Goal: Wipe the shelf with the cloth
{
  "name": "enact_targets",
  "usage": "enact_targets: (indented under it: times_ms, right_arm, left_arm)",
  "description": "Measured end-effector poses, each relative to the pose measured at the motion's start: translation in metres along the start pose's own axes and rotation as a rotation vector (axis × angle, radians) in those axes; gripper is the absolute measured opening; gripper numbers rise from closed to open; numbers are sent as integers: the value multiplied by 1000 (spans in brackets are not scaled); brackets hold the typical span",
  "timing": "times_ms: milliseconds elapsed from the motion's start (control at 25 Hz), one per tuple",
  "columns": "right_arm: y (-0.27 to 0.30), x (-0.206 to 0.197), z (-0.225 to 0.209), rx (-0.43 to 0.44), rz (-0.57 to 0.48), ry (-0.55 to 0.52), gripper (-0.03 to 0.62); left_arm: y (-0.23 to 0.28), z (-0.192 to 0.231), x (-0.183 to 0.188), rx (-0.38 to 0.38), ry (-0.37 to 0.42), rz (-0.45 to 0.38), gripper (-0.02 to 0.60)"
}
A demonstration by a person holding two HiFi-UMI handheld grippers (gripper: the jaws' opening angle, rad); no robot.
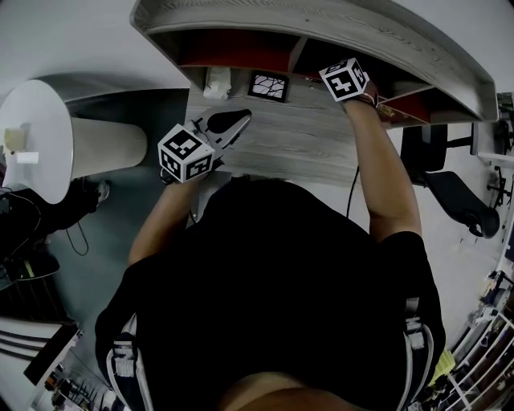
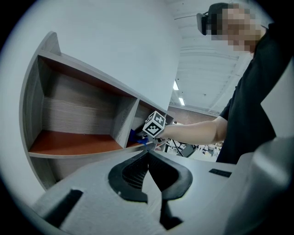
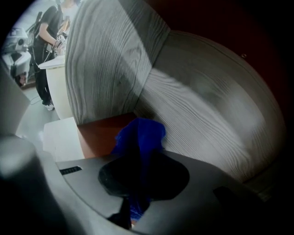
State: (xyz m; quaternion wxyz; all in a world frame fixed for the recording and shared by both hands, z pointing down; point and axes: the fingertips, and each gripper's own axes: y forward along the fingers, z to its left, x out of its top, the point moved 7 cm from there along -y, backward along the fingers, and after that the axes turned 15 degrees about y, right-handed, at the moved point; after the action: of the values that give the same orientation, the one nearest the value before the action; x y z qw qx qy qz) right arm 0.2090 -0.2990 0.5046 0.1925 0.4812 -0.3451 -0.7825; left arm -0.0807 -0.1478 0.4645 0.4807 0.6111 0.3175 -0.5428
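Your right gripper point(image 3: 140, 158) is clamped on the blue cloth point(image 3: 138, 135). It is deep in the shelf point(image 1: 321, 24), in a right-hand compartment. A bunch of cloth sticks out past the jaw tips toward the back corner, where the orange-brown floor point(image 3: 98, 133) meets the grey back panel. I cannot tell whether the cloth actually presses on the floor.

Your left gripper point(image 2: 148, 156) hangs above the left part of the desk top point(image 1: 297, 136), its jaws together on nothing.

Watch three things:
- **Loose hold:** only a narrow fold seems pinched, so dragging it hard along the wood could pull it out of the jaws.
- **Poor contact:** bunched like this, the cloth may skim the corner and leave the front edge untouched.
- **Tight space:** a wide sweep could knock the marker cube point(image 1: 347, 79) against the divider or the top board. Farther left it could tip the small framed picture point(image 1: 268, 85) and the white pack point(image 1: 217, 80), which stand near the desk's back edge.

No brand or wording can be read. The cubes carry only black-and-white square patterns, and the small strip on the right gripper's body is too small to read.
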Motion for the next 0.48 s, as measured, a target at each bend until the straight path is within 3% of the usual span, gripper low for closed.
enact_targets:
  times_ms: [480]
  right_arm:
    - [10, 22, 26, 117, -40, 57, 34]
  left_arm:
    - [-11, 0, -1, 25, 0, 12, 17]
